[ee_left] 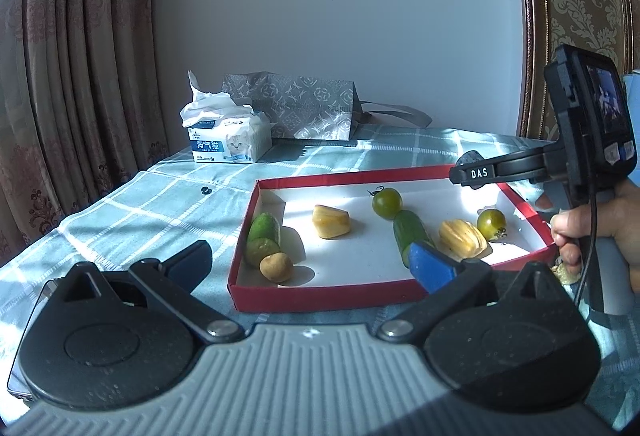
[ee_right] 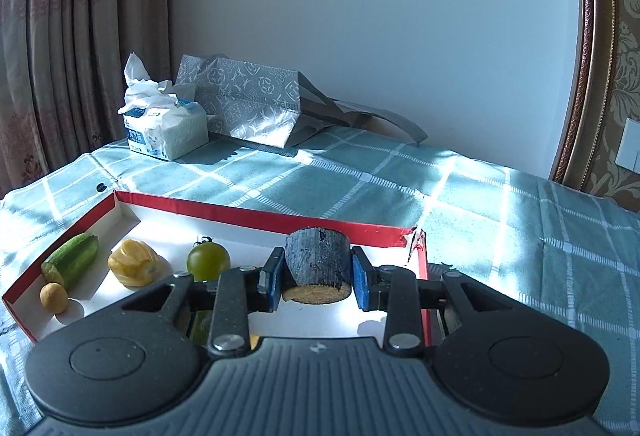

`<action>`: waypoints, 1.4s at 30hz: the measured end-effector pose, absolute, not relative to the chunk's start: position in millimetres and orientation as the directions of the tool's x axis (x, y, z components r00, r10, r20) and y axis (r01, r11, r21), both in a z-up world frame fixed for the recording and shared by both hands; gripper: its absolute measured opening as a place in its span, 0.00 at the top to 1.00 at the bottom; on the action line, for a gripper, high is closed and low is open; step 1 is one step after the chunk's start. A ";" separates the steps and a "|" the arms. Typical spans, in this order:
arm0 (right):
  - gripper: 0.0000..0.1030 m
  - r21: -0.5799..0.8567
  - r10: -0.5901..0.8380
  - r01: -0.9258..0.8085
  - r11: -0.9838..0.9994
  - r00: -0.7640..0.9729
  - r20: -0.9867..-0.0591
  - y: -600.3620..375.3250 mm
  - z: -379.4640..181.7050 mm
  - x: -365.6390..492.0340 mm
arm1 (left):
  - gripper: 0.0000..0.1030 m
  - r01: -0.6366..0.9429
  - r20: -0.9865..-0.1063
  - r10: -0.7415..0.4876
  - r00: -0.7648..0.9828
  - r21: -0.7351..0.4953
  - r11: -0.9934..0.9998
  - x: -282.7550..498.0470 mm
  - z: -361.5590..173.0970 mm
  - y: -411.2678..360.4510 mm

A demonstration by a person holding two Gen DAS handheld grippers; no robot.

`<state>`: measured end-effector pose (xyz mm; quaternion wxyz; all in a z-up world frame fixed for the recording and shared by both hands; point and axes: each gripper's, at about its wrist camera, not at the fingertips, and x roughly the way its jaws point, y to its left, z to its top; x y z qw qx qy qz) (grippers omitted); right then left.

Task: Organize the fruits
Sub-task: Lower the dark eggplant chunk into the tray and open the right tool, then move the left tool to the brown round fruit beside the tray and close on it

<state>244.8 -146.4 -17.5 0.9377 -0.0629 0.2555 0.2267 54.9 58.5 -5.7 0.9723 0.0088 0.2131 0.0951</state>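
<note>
While the right gripper [ee_right: 316,278] is clamping a dark cut cucumber chunk [ee_right: 318,260] over the red-walled cardboard tray [ee_right: 256,215], the left gripper [ee_left: 316,260] is waiting w/ jaws apart near tray's front.

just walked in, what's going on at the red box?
A person is sorting fruit pieces into the red box with two handheld grippers. The right gripper is shut on a dark cut chunk with a yellow cut face, held over the box's right end. The left gripper is open and empty at the near edge. Cucumber pieces, green tomatoes and yellow pieces already lie inside.
</note>
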 end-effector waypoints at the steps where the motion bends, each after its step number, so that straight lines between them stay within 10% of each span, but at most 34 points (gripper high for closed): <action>1: 0.68 0.006 0.395 -0.458 0.889 0.759 -0.518 -146.0 -18.8 247.8 | 0.00 -0.183 -0.414 0.190 0.890 0.058 0.981 54.9 -5.8 58.7; 25: 0.54 0.045 0.314 -0.316 0.948 0.897 -0.312 -254.3 29.1 132.2 | 0.00 -0.162 -0.417 0.174 0.892 0.064 0.985 49.6 -5.1 42.5; 42: 0.45 0.136 0.193 -0.155 0.978 0.924 -0.331 -325.1 -9.6 61.9 | 0.00 0.273 -0.508 -0.253 0.823 -0.037 0.961 76.2 -28.5 -50.5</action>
